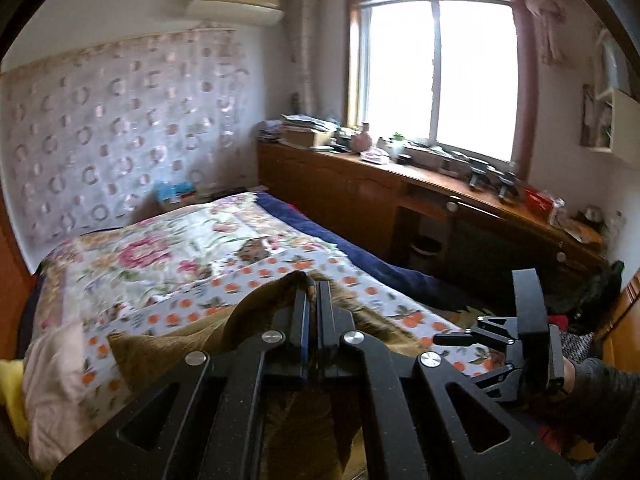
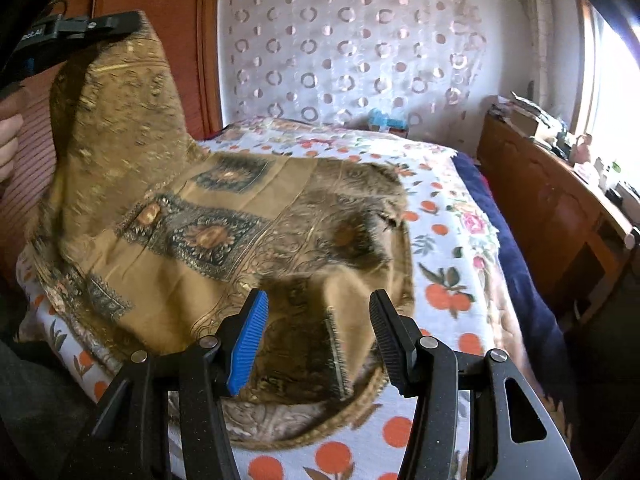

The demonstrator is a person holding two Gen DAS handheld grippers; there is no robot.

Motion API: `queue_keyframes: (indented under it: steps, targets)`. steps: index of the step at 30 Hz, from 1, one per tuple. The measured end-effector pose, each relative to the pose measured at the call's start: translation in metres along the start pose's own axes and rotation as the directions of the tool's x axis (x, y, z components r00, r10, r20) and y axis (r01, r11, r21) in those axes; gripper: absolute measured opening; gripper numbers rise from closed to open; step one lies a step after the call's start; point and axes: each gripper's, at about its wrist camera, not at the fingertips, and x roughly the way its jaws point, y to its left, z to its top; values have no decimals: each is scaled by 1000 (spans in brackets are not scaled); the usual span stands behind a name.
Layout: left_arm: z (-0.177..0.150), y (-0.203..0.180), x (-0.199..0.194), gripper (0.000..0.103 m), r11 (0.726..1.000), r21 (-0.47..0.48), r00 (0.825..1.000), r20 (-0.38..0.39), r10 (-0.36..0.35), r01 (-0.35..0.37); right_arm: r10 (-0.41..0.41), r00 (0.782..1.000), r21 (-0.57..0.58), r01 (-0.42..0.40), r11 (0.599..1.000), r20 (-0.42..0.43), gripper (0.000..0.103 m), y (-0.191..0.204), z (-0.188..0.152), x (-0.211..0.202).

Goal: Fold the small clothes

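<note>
My left gripper point(image 1: 314, 294) has its jaws clamped on the scarf's point(image 2: 224, 216) corner, raised above the bed point(image 2: 440, 240). My right gripper point(image 2: 318, 320) hovers half-open over the scarf, holding nothing.

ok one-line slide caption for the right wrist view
Left gripper lifts a corner of the brown scarf off the bed; right gripper open over it.
</note>
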Motion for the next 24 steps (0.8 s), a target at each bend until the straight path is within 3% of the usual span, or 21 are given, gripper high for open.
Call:
queue_keyframes:
  steps: [2, 4, 6, 12, 14, 24]
  targets:
    - [2, -12, 6, 3, 1000, 23, 999, -28, -18, 18, -6, 1000, 6, 6, 1000, 10, 55, -3, 0, -5]
    - [3, -23, 8, 12, 999, 51, 999, -30, -17, 19, -8, 1000, 12, 8, 1000, 15, 55, -3, -2, -6]
    - [0, -28, 3, 33, 998, 66, 1000, -17, -13, 15, -12, 1000, 18, 11, 1000, 17, 55, -5, -3, -7]
    - [-10, -17, -2, 55, 998, 54, 999, -14, 33, -32, -9, 1000, 22, 9, 1000, 18, 55, -6, -5, -5]
    - [-19, -9, -2, 59, 998, 36, 998, -21, 53, -53, 1, 1000, 23, -1, 1000, 17, 55, -7, -3, -2]
    - [-80, 39, -2, 59, 983, -71, 981, -105, 162, -170, 37, 998, -72, -40, 997, -43, 55, 6, 18, 36]
